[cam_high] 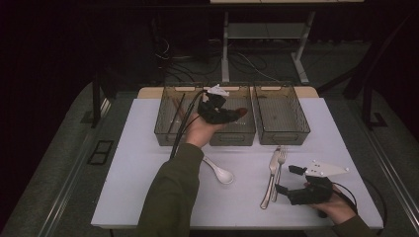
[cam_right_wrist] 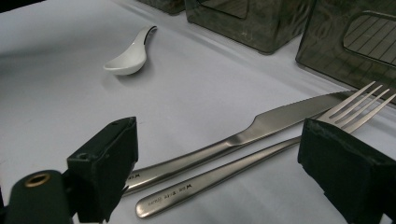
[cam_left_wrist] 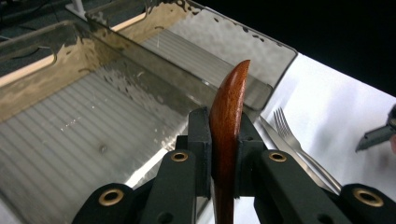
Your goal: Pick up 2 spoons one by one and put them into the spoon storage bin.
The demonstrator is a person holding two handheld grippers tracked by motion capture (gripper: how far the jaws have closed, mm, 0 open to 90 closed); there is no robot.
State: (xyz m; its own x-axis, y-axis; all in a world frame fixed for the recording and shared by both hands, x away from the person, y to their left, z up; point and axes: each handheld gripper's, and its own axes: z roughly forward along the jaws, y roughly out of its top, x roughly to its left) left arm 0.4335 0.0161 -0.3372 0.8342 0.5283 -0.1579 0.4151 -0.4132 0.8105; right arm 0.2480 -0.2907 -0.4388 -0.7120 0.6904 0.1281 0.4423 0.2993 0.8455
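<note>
Left gripper (cam_left_wrist: 223,154) is clamped on a brown wooden utensil (cam_left_wrist: 229,116), held edge-on and upright between its jaws, its rounded tip rising well above them. It hangs over the middle bin (cam_high: 232,133) of three smoky plastic bins. Being gripped by its thin edge, the utensil could twist or slip and land outside the bin. Right gripper (cam_high: 291,180) rests open near the knife (cam_right_wrist: 243,135) and fork (cam_right_wrist: 261,156).

Left gripper (cam_high: 232,114) raised at the end of an outstretched sleeved forearm, jaws clamped, right gripper (cam_high: 289,178) low on the near right, jaws apart.
</note>
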